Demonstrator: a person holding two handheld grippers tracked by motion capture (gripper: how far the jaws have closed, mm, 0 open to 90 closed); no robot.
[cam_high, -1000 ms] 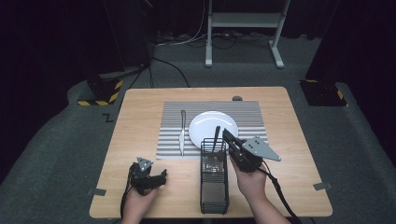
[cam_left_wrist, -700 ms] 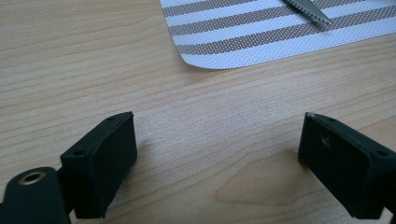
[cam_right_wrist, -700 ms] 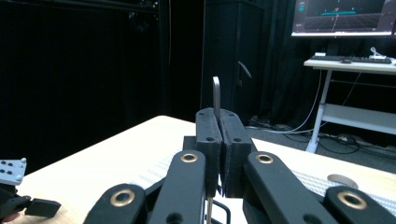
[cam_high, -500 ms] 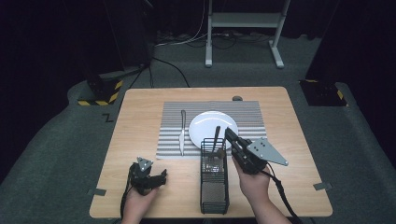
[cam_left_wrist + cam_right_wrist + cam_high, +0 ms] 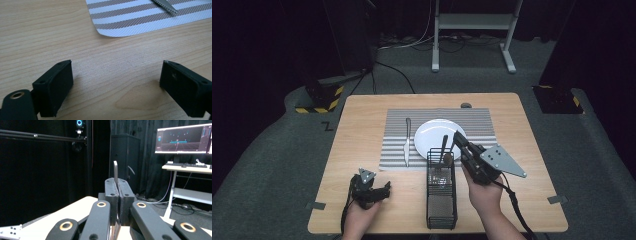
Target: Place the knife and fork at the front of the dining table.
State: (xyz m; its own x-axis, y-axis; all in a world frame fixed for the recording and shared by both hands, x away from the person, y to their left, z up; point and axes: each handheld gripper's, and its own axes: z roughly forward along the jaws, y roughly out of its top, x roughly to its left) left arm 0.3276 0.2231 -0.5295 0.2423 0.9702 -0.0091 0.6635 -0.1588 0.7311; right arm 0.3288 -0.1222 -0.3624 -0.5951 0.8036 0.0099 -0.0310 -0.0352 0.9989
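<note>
My right gripper [image 5: 458, 137] hangs over the far end of a black wire cutlery caddy [image 5: 441, 200] at the table's front middle. Its jaws are shut on a thin metal utensil handle [image 5: 115, 171], which sticks up between the pads; the utensil's lower end reaches down into the caddy and I cannot tell its kind. A second utensil [image 5: 443, 147] stands in the caddy. Behind it lie a white plate [image 5: 432, 132] and a knife [image 5: 407, 142] on a striped placemat [image 5: 482, 120]. My left gripper [image 5: 382, 187] rests at the front left, open and holding nothing [image 5: 116, 82].
The wooden table [image 5: 362, 130] has bare room on both sides of the placemat. A small dark object [image 5: 466, 105] sits at the placemat's far edge. Beyond the table stand a white frame [image 5: 472, 22] and a yellow-black striped base [image 5: 319, 102].
My right gripper has risen a little over the caddy with the utensil handle still clamped. The left gripper has stayed where it was.
</note>
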